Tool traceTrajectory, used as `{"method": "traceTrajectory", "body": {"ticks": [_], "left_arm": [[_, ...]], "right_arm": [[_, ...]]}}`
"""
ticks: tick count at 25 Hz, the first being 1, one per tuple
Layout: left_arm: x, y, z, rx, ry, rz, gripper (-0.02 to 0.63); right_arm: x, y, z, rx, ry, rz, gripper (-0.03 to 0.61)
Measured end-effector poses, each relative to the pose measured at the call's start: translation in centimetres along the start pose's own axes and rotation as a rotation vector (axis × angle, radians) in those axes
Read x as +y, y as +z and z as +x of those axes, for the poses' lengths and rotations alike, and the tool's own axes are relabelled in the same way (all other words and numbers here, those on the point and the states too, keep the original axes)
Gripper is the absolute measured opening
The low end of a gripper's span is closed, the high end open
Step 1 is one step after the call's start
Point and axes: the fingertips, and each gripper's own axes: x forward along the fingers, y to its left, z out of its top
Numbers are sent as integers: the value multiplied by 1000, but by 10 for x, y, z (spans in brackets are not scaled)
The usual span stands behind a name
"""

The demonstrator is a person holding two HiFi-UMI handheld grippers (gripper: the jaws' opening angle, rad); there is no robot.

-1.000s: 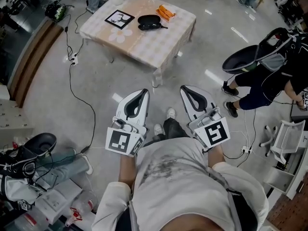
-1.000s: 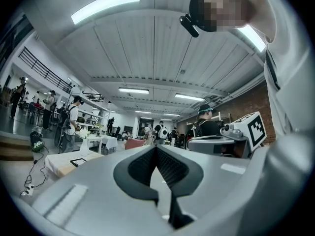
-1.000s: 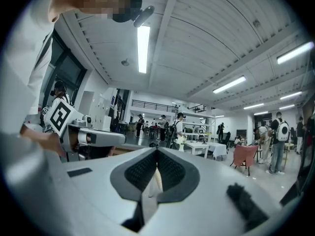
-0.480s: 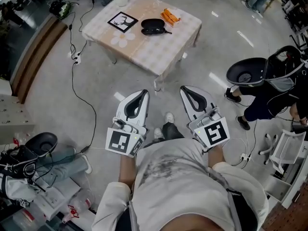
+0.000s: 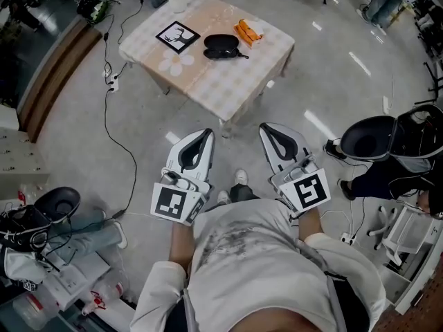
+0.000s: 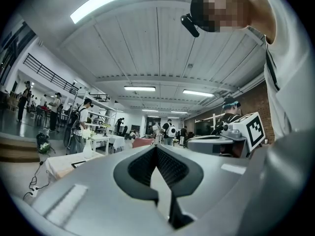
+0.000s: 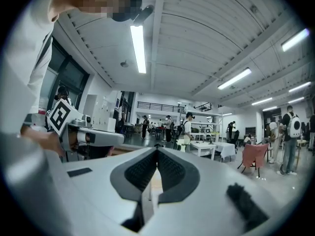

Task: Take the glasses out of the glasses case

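Well ahead of both pairs of jaws, glasses case (image 5: 221, 45) on table (image 5: 208, 81).

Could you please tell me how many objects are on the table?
4: flower vase at the far corner, framed picture, black glasses case right of it, orange object furthest right.

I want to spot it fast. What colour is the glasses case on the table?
Black. The glasses case shows best in the head view.

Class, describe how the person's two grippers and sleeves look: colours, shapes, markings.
Both the left gripper and right gripper are white, tapered shells with black ribbed pads. Each carries a cube with black-and-white square markers. The sleeves are off-white.
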Motion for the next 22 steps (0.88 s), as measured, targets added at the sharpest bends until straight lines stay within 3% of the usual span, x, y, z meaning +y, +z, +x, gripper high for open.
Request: {"method": "traceTrajectory", "body": {"ticks": [13, 22], "left_arm": [[8, 7, 46, -5, 60, 14, 8], [29, 3, 73, 2, 63, 10, 8]], "right_arm": [[-45, 1, 24, -22, 75, -1, 17], [-66, -8, 49, -6, 80, 7, 17]]}}
